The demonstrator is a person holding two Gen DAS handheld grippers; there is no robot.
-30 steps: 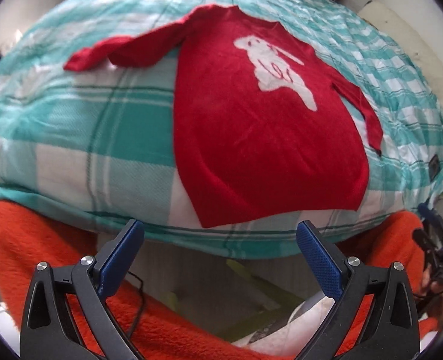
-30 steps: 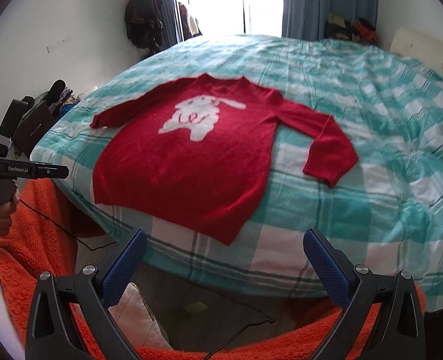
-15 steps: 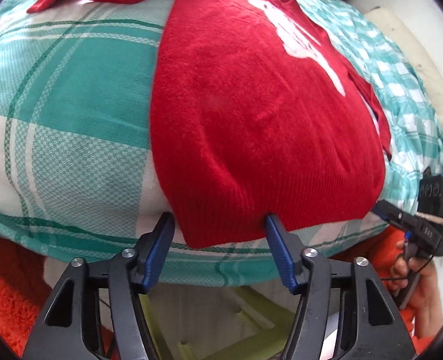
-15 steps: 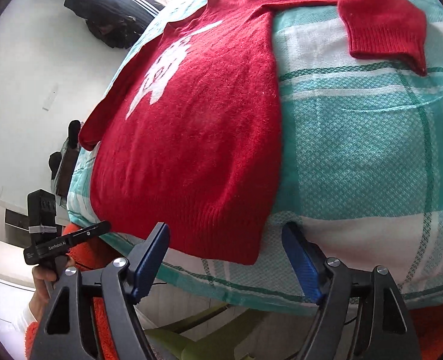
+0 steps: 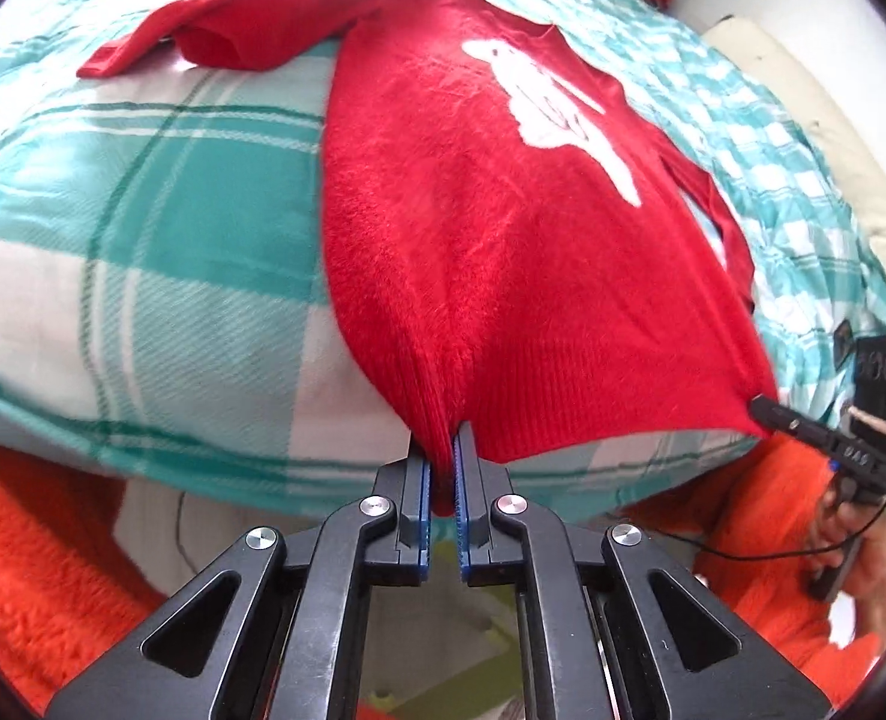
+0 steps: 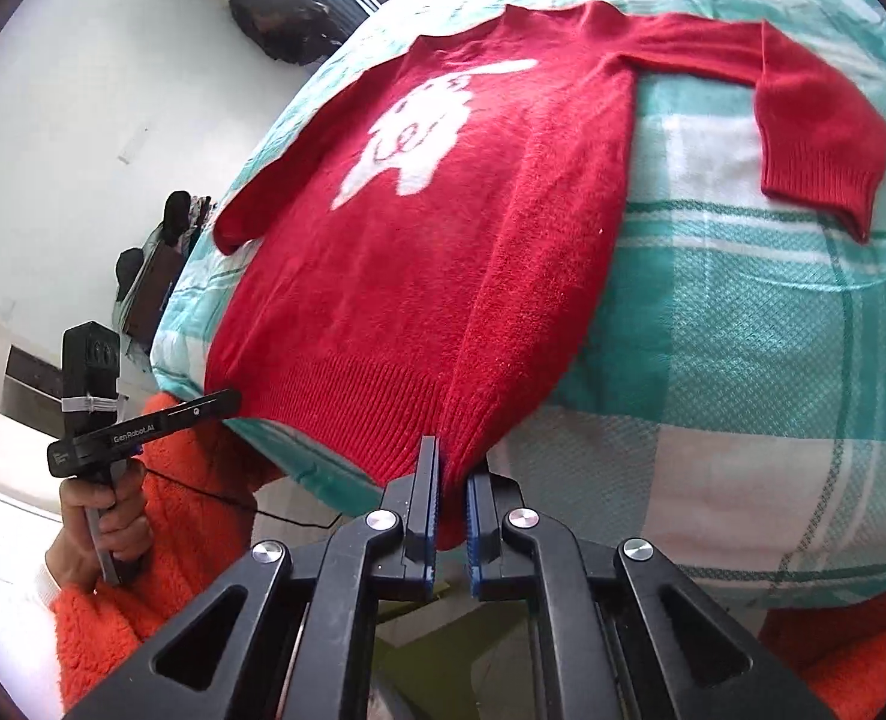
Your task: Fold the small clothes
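Since a second ago both grippers have dropped to the bed's near edge and closed. The left gripper (image 5: 441,468) and right gripper (image 6: 453,492) each pinch the ribbed hem of the red sweater (image 5: 502,228) (white figure up), spread on the checked bedcover (image 5: 143,210).

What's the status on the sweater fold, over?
Left gripper shut on sweater hem, right gripper shut on the hem's other corner. Sweater flat on checked bedspread, sleeves out. Nothing in the way.
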